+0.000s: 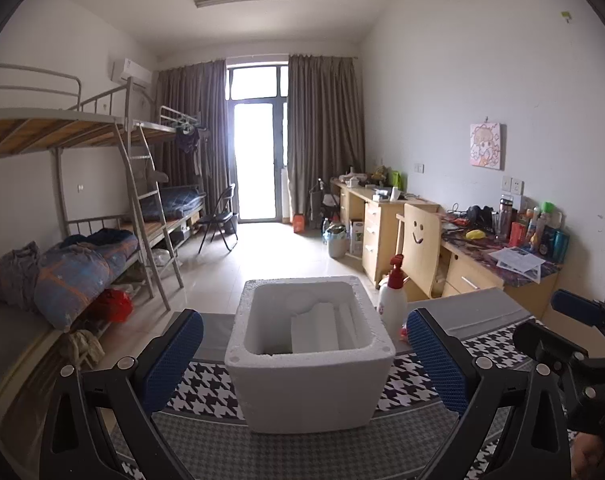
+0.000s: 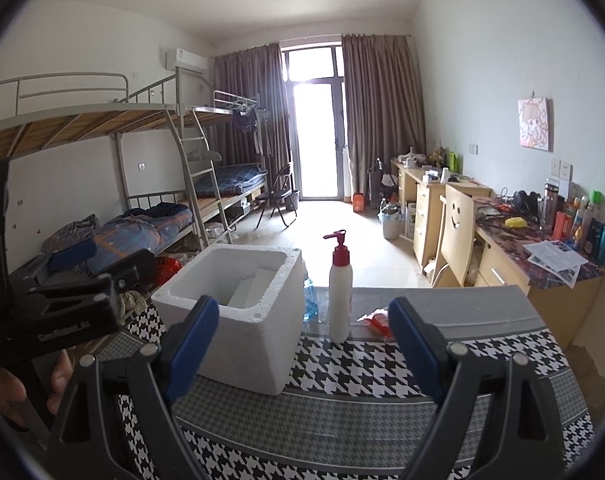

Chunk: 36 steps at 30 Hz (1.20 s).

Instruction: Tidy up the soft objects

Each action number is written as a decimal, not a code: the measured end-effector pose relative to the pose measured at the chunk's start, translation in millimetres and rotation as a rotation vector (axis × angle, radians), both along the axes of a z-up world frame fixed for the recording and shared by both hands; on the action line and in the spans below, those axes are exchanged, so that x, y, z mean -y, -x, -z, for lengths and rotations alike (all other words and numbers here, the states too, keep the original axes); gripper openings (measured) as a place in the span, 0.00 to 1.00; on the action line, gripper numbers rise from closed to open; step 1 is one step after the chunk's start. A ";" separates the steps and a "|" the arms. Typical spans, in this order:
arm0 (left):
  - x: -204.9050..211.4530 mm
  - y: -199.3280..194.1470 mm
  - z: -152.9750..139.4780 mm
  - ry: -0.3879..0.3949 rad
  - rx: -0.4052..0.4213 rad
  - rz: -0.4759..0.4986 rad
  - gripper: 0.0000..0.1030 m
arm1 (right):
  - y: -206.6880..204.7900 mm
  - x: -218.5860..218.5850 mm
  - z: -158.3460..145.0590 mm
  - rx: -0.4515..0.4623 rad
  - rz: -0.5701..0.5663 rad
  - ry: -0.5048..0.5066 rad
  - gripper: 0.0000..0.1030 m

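The white foam box (image 1: 310, 360) stands upright on the houndstooth cloth (image 2: 362, 364) that covers the table, its mouth open upward, evidently the receptacle for the sorting. Inside it lie pale foam slabs (image 1: 322, 328), leaning against the far wall; whether any soft item sits beneath them cannot be told. The soft items still outside are few: a crumpled red-and-white packet (image 2: 376, 322) lies on the grey band of the cloth just right of the pump bottle (image 2: 339, 292), and a blue-tinted clear wrapper (image 2: 311, 304) lies between the box and the bottle. The bottle stands upright just beside the box's right wall, apart from it.

The left gripper (image 1: 304, 354) hangs level with the box, its blue pads spread to either side of it and touching nothing; it holds nothing. The right gripper (image 2: 298, 346) is likewise released and empty, jaws wide, facing the gap between box and bottle. Judgement: both tools are poised ahead of a pick, with the red packet the nearest candidate for the right one.

Beyond the table: bunk beds (image 1: 82, 184) with bundled bedding on the left, a cluttered desk (image 2: 542, 256) along the right wall, and a curtained balcony door.
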<state>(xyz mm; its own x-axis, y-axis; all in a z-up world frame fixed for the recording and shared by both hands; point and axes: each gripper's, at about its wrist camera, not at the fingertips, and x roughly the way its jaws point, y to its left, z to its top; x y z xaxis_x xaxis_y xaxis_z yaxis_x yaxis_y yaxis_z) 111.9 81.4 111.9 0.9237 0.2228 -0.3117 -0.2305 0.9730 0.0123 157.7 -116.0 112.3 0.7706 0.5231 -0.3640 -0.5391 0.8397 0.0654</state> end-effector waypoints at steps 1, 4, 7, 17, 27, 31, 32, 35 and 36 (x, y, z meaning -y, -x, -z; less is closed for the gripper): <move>1.5 4.5 0.0 -0.006 0.006 -0.001 0.99 | 2.9 0.6 -0.9 0.006 -0.002 -0.001 0.87; 5.3 16.9 1.2 -0.020 0.020 0.000 0.99 | 14.4 2.6 -2.0 0.024 -0.005 -0.001 0.87; 7.3 31.9 3.1 -0.017 0.037 0.011 0.99 | 24.6 6.0 -0.1 0.031 -0.006 -0.007 0.87; 14.5 71.7 7.0 -0.029 0.083 0.008 0.99 | 55.2 17.7 4.6 0.055 -0.014 -0.039 0.87; 20.3 97.5 13.8 -0.034 0.108 0.016 0.99 | 75.0 25.3 12.3 0.072 -0.014 -0.052 0.88; 22.1 107.4 17.4 -0.027 0.124 0.004 0.99 | 82.5 26.2 15.4 0.079 -0.012 -0.050 0.88; 23.3 109.9 18.1 -0.030 0.132 0.002 0.99 | 84.5 26.8 16.2 0.083 -0.011 -0.051 0.88; 25.0 117.0 20.6 -0.032 0.147 0.002 0.99 | 91.0 30.1 18.5 0.090 -0.014 -0.065 0.89; 25.3 119.6 22.4 -0.030 0.149 0.002 0.99 | 93.2 31.4 19.5 0.096 -0.014 -0.069 0.90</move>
<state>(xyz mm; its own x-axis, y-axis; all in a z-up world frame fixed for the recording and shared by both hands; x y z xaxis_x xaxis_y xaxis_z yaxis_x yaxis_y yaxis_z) -7.7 56.1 89.5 0.9596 0.2284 -0.1643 -0.2305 0.9731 0.0068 64.4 -147.4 92.9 0.7926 0.5555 -0.2516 -0.5574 0.8272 0.0705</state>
